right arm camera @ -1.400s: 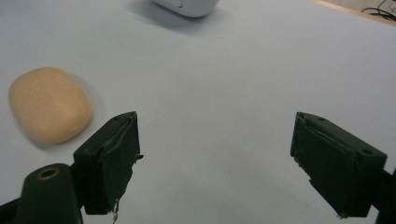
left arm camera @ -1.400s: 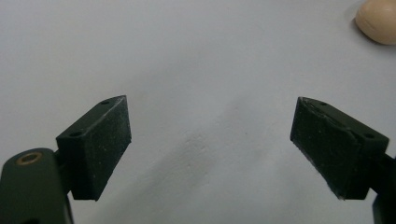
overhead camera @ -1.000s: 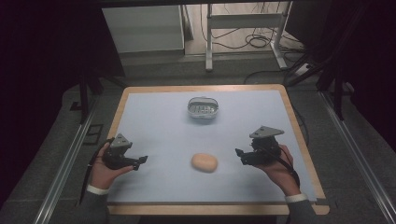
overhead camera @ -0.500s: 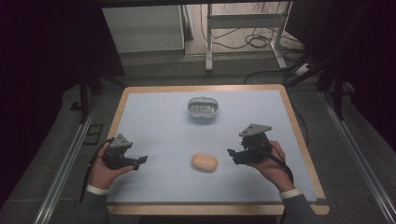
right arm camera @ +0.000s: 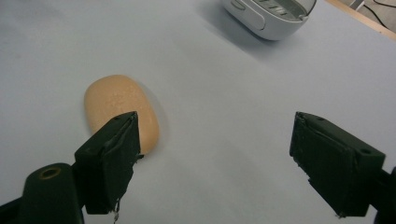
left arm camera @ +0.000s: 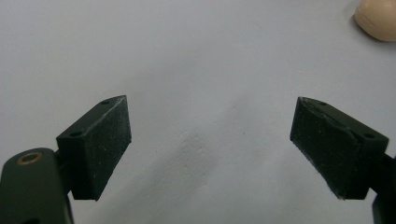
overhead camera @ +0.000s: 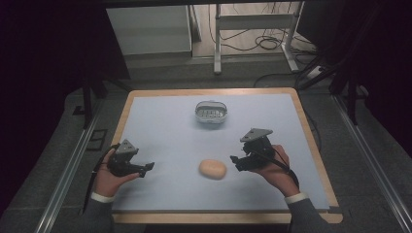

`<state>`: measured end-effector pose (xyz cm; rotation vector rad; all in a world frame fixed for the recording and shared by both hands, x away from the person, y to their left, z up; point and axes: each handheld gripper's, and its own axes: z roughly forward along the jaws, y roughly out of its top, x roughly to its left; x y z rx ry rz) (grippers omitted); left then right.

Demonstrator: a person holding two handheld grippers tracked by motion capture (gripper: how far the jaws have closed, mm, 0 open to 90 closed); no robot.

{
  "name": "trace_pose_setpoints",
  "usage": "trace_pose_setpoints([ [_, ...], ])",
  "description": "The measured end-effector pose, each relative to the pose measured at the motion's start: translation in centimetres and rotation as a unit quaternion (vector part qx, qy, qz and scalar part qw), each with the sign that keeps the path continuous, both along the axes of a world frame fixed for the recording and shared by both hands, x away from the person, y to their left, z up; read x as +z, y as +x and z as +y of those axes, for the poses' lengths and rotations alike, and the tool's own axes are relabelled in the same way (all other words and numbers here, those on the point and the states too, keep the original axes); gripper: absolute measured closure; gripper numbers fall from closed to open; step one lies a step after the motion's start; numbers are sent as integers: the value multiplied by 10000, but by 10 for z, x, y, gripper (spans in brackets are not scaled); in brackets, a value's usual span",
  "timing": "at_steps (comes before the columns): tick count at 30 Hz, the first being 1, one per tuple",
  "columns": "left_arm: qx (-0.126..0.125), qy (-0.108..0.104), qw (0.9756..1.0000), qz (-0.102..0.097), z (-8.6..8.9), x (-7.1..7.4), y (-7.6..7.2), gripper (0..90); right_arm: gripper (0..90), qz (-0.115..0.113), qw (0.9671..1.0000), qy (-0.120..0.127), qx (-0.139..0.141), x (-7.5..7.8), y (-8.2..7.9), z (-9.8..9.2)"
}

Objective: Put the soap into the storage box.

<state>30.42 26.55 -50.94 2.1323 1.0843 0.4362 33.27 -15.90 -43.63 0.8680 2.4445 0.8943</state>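
From above, I had my left gripper (overhead camera: 145, 167) low over the near left part of the table (overhead camera: 160, 121), its jaws pointing right toward the middle, and my left hand (overhead camera: 109, 177) wrapped round its body. My right gripper (overhead camera: 236, 161) sat to the right of centre, held in my right hand (overhead camera: 277, 167), the grey three-cornered plate on top and the jaws aimed left at the soap (overhead camera: 213, 169). That tan, rounded bar lay flat on the pale blue sheet, near the front and about midway across, just beside my right gripper's tips and well apart from my left one. The white oval soap dish (overhead camera: 212, 111) stood farther back, close to the centre line, apart from everything else. Along my left gripper (left arm camera: 210, 140), the two black jaws stood wide apart with nothing but bare blue surface between them; the soap (left arm camera: 377, 18) peeked in at the far right corner. Along my right gripper (right arm camera: 215, 144), the jaws were also spread wide and held nothing. The soap (right arm camera: 119, 109) lay just beyond the left jaw, partly hidden behind its pad, not between the two. The soap dish (right arm camera: 271, 16) showed at the far edge, right of centre, with the table's wooden rim past it.
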Motion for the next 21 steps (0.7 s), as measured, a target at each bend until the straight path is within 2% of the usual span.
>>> trace_pose_setpoints([
  [21,17,-46,10000,-18,-1,0,0,128,161,181,9989,-186,381,-8,10,34],
])
